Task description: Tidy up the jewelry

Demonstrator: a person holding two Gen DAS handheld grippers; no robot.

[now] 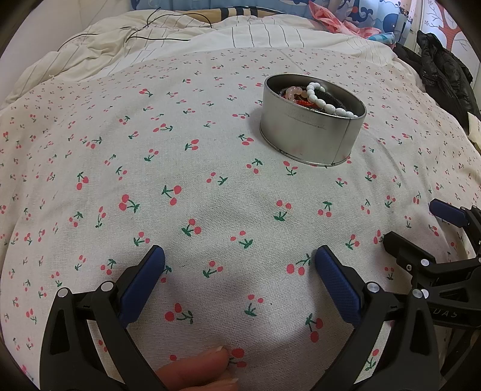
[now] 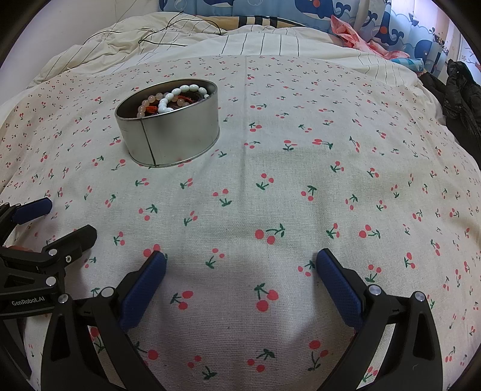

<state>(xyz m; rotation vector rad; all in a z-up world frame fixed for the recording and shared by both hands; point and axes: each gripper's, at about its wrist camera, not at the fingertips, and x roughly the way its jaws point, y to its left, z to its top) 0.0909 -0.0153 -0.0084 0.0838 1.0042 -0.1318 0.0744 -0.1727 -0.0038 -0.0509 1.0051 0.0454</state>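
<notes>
A round silver tin (image 1: 309, 135) (image 2: 171, 135) stands on a cherry-print cloth (image 1: 210, 195) (image 2: 270, 195). Inside it lie a white bead bracelet (image 1: 323, 100) (image 2: 180, 93), a pale pink bead bracelet (image 1: 293, 91) (image 2: 144, 106) and darker red and black strands. My left gripper (image 1: 239, 258) is open just above the cloth, well short of the tin, nothing between its blue pads. My right gripper (image 2: 240, 261) is also open and empty, with the tin far to its upper left. Each gripper shows at the edge of the other's view: the right gripper (image 1: 421, 231) and the left gripper (image 2: 57, 219).
A striped cream duvet (image 1: 150, 39) with a thin black cable (image 1: 156, 33) lies behind the cloth. Pink fabric (image 1: 327, 18) and whale-print bedding (image 2: 405, 27) sit at the back. A black jacket (image 1: 442, 75) (image 2: 460, 99) lies at the right. A fingertip (image 1: 195, 370) shows at the bottom.
</notes>
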